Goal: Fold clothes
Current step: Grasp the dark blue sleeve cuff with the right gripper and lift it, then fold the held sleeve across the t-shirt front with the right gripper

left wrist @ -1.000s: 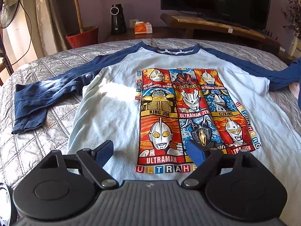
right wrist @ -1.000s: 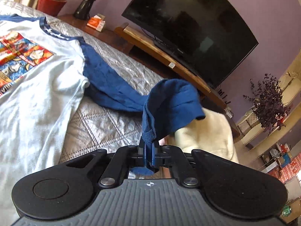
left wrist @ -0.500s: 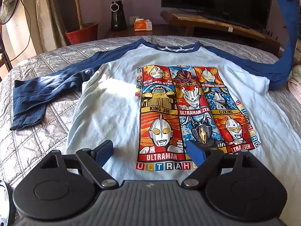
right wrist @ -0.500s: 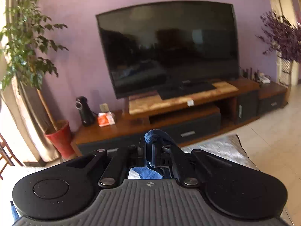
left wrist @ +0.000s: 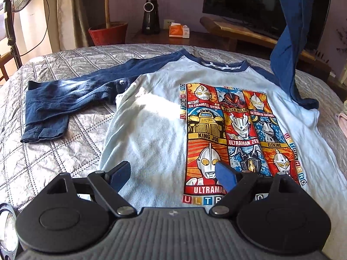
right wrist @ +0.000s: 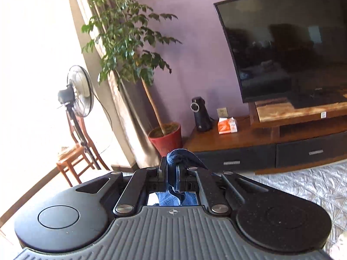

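Shirt (left wrist: 156,130) first: we see a pale blue raglan top with navy sleeves and a bright comic-panel print, lying face up and flat on a grey quilted bed (left wrist: 54,162). Our left gripper (left wrist: 173,173) hovers over its lower hem, fingers spread wide with nothing between them. Our right gripper (right wrist: 172,173) is clamped on the navy right sleeve (left wrist: 288,43), which hangs lifted above the shirt's shoulder. The other sleeve (left wrist: 65,99) lies bent on the quilt.
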Demonstrator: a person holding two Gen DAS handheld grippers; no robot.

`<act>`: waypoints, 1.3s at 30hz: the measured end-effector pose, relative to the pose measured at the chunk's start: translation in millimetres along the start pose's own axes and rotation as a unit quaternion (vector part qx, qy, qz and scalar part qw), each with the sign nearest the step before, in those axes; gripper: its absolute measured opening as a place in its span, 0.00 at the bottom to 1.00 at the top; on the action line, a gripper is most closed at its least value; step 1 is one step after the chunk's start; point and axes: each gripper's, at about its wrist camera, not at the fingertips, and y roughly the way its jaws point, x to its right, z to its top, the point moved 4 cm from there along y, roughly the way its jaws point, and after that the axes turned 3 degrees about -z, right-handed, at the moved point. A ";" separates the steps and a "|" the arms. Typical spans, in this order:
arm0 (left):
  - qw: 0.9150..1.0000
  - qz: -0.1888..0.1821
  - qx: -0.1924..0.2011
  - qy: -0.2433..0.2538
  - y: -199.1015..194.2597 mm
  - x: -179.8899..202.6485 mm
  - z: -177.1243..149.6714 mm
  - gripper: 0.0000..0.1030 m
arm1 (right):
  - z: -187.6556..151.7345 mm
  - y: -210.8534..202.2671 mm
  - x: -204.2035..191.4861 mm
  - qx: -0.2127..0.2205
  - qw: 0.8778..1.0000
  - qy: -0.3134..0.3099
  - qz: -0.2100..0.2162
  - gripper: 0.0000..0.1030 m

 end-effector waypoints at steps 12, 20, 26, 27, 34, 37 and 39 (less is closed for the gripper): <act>0.996 0.049 0.024 -0.073 -4.1 -47.8 13.2 0.80 | -149.4 50.4 -24.3 -0.133 0.987 0.032 0.082 0.15; 0.993 0.065 0.033 -0.097 -7.1 -65.0 18.4 0.80 | -179.5 35.3 -6.7 -0.152 0.986 0.031 0.069 0.72; 0.993 0.070 0.047 -0.085 -14.3 -68.0 19.7 0.81 | -216.0 45.1 47.5 -0.174 0.978 0.100 -0.063 0.67; 0.992 0.073 0.052 -0.089 -16.5 -71.5 20.4 0.81 | -222.9 47.3 49.4 -0.175 0.975 0.128 -0.049 0.67; 0.983 0.101 0.053 -0.146 -18.4 -108.6 21.0 0.79 | -260.4 47.2 -41.6 -0.175 0.981 -0.078 -0.007 0.66; 0.981 0.108 0.058 -0.150 -20.4 -113.0 21.7 0.79 | -270.0 55.2 -73.0 -0.159 0.977 -0.142 -0.007 0.66; 0.980 0.113 0.062 -0.153 -21.7 -115.9 22.1 0.79 | -272.6 67.2 -87.5 -0.159 0.971 -0.176 -0.005 0.66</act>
